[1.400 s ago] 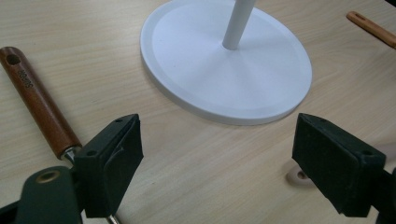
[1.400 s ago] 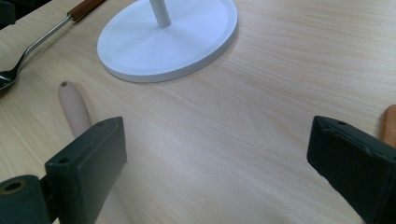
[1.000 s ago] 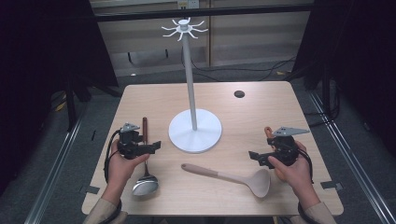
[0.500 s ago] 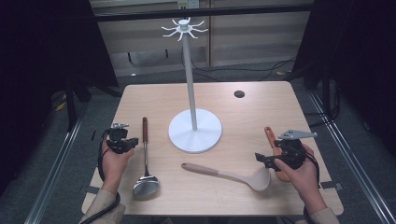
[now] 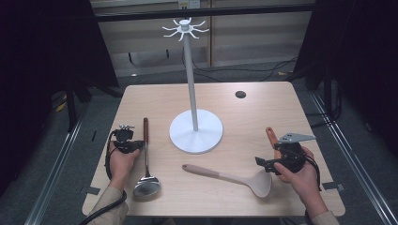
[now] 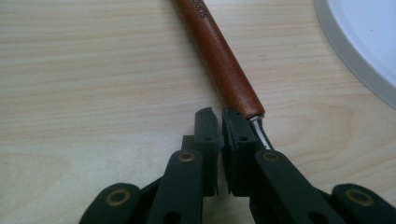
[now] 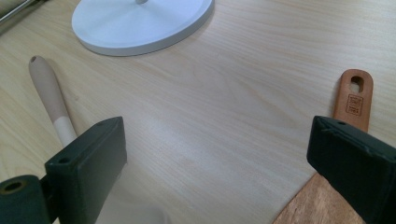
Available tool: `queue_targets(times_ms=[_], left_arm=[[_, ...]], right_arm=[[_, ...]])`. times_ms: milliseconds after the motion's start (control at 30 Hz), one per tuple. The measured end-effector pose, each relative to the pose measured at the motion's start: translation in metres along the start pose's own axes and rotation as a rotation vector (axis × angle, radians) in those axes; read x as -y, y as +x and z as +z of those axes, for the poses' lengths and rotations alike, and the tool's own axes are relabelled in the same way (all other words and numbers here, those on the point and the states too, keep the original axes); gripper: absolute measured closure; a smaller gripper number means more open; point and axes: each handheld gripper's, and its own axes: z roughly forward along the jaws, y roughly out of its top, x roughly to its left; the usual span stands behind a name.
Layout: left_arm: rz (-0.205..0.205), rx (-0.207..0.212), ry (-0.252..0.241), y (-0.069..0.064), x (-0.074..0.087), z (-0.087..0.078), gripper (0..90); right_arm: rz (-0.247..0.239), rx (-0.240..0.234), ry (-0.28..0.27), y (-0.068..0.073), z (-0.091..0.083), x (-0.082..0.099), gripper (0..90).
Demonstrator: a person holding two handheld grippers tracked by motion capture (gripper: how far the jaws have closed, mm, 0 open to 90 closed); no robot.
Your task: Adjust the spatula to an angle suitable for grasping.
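Left gripper closed beside the ladle's shaft, near the table's left edge.

The ladle (image 5: 146, 161) lies with its steel bowl toward the near edge and its brown wooden handle (image 6: 219, 56) pointing to the far edge, long axis running near to far. The left gripper (image 6: 219, 122) has just closed; its jaws stand nearly together, the shaft beside them, not between. Stiff, bowl-heavy, with a slick metal neck: the wooden handle should give better hold. The right gripper (image 7: 219, 154) is wide open over bare table (image 5: 263, 108), between the spoon (image 7: 50, 100) and the spatula (image 7: 352, 100). Farther off stands the white rack (image 5: 195, 133).

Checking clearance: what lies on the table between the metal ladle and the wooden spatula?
The beige spoon, between the metal ladle and the wooden spatula, in the high view.
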Motion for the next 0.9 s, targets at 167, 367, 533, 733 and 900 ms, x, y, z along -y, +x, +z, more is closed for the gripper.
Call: queue_targets(times_ms=[167,367,533,733,900], left_arm=[[0.025,0.027,0.002,-0.008,-0.004,0.005,84.4],[-0.001,0.007,0.005,-0.009,-0.007,0.001,73.6],[-0.056,0.001,-0.012,-0.01,-0.009,-0.018,63.0],[-0.041,0.038,0.035,-0.017,-0.005,-0.03,56.9],[-0.038,0.039,0.075,-0.019,0.001,-0.032,56.9]], right_arm=[[0.008,0.007,-0.01,-0.003,-0.003,0.001,4.6],[0.017,0.015,-0.022,-0.005,-0.007,0.0,4.7],[0.015,0.025,-0.033,-0.006,-0.008,-0.002,5.0],[0.015,0.013,-0.035,-0.004,-0.004,-0.007,5.2],[-0.009,-0.008,-0.028,0.001,0.005,-0.013,5.2]])
